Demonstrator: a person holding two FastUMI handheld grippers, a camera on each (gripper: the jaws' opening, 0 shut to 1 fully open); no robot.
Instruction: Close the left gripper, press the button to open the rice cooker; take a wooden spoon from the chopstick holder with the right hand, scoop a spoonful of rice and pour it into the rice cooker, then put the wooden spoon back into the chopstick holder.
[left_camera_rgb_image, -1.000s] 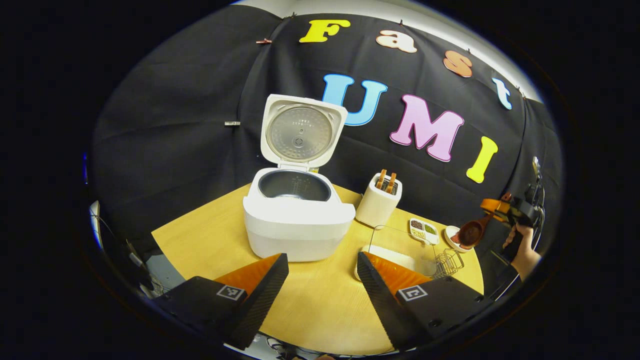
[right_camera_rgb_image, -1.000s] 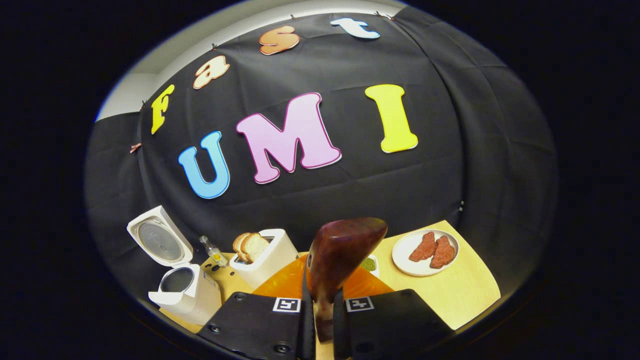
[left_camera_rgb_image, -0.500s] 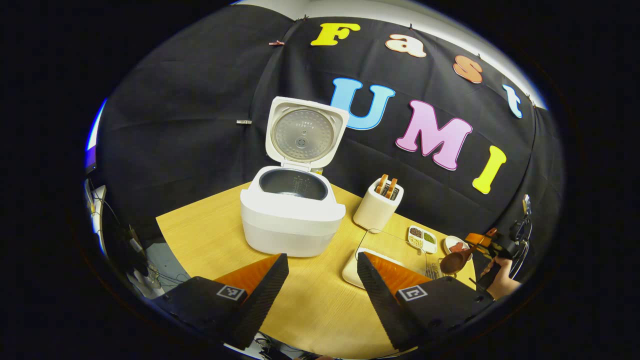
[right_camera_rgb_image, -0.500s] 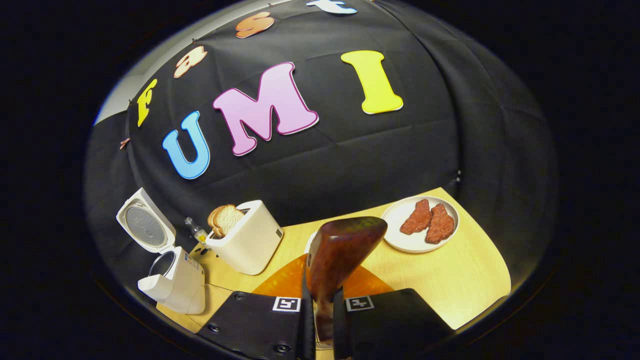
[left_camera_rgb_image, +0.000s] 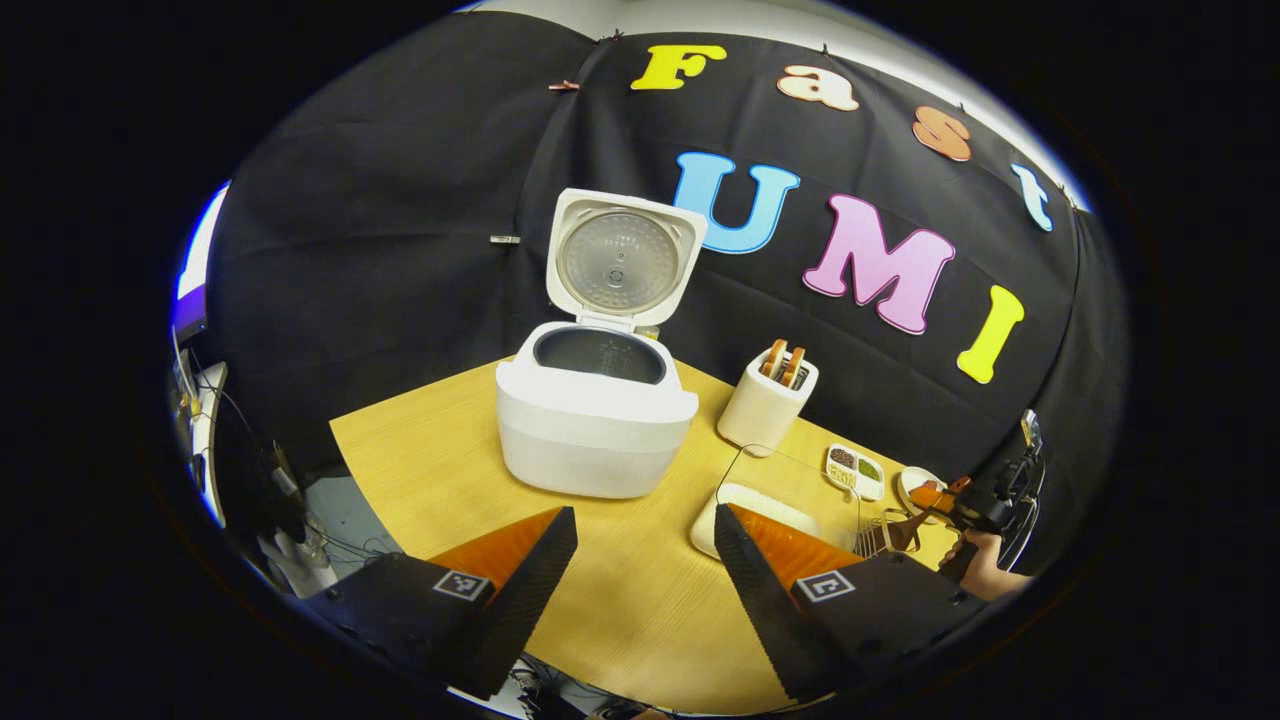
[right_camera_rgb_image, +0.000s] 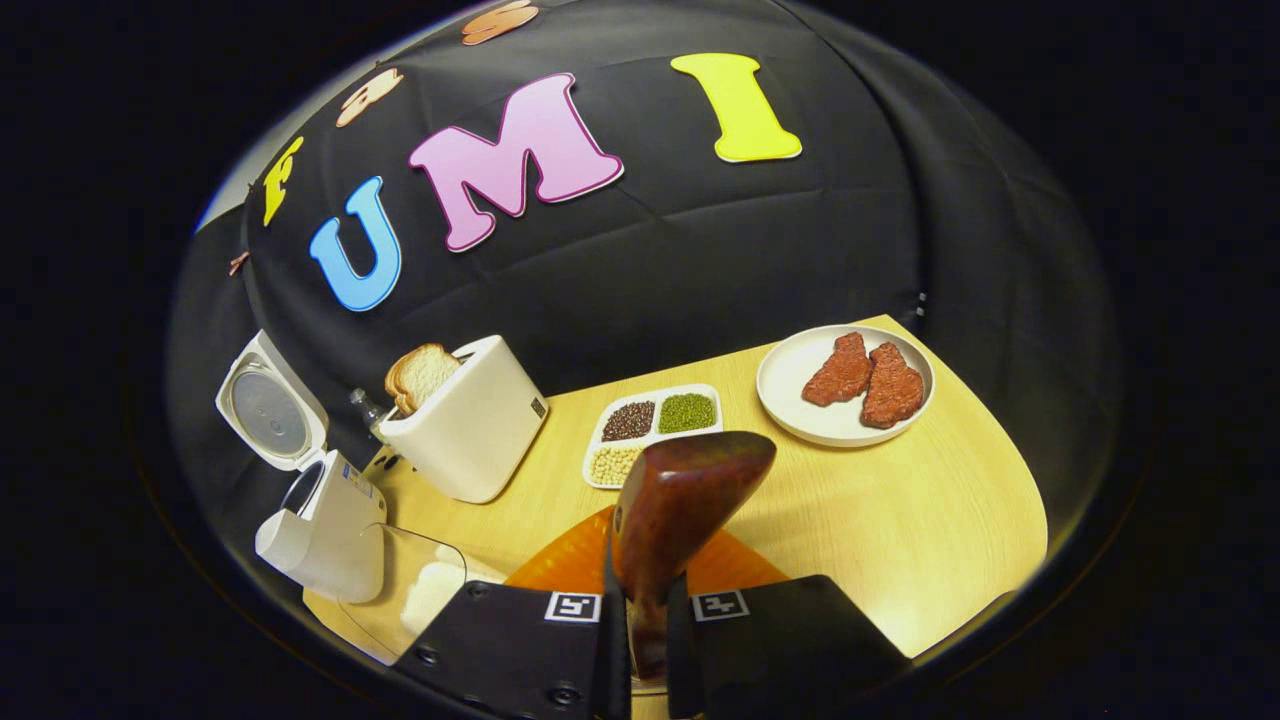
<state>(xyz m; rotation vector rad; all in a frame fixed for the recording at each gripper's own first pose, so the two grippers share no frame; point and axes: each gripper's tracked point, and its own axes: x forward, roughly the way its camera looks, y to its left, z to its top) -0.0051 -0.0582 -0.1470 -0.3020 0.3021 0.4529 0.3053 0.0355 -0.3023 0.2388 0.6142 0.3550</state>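
A: Left gripper view, status?
B: Left claw wide open, nothing between the fingers, hanging over the near edge of the desk. Rice cooker sits mid-desk, lid up and standing upright at the back, inner pot visible. White toaster just right of it, bread slices sticking out the top.
A: Rice?
B: Clear container right of the cooker, white rice in the bottom, partly behind the left claw's right finger. Three-part grain dish beyond it. Far right: a hand holding the other claw low over the desk edge, near a small wire rack. Too small there to tell the grip.
A: Right gripper view?
B: Right claw clamped on the wooden spoon; both fingers press on the handle, bowl up and ahead of the camera. Can't see into the bowl from this side.
A: What's past it?
B: Grain dish right behind the spoon bowl, plate with two reddish meat pieces back right. Toaster left of the dish, cooker far left with lid open, rice container at lower left just beside the cooker.
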